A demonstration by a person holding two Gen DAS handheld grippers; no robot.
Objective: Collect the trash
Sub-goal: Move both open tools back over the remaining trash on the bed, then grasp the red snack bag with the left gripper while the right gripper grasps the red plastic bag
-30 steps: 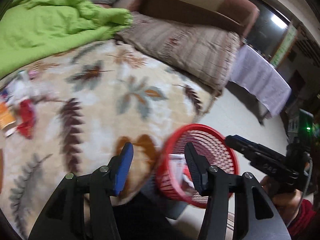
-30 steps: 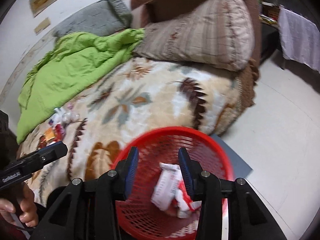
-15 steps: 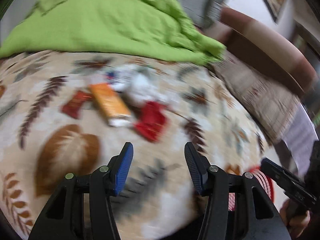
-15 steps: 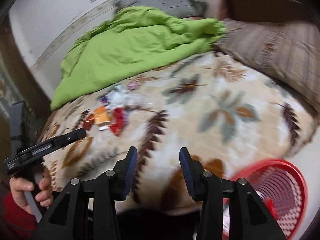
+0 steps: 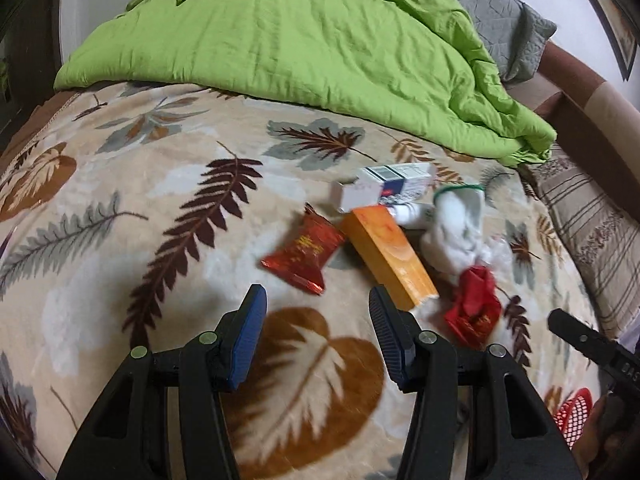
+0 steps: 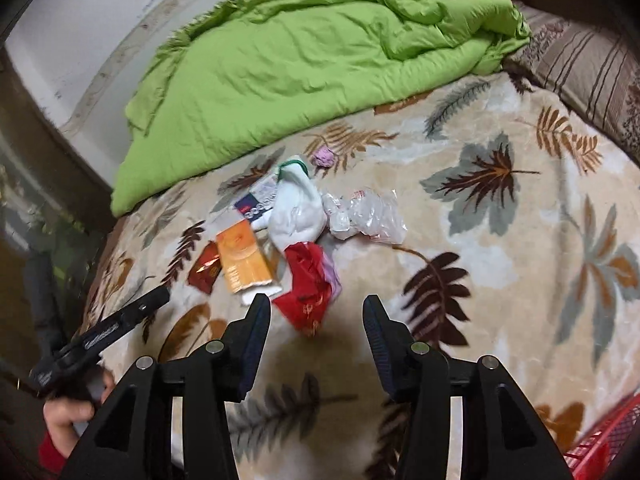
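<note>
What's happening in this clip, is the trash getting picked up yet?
Not yet. A person holds two grippers over a leaf-patterned beige blanket. The left gripper is open and empty, facing a shiny red snack wrapper and a long orange carton. The right gripper, its jaws just opening, holds nothing and hovers by a crumpled red plastic bag. White wadded paper and clear crinkled plastic lie beyond. The red mesh basket sits at the edge.
</note>
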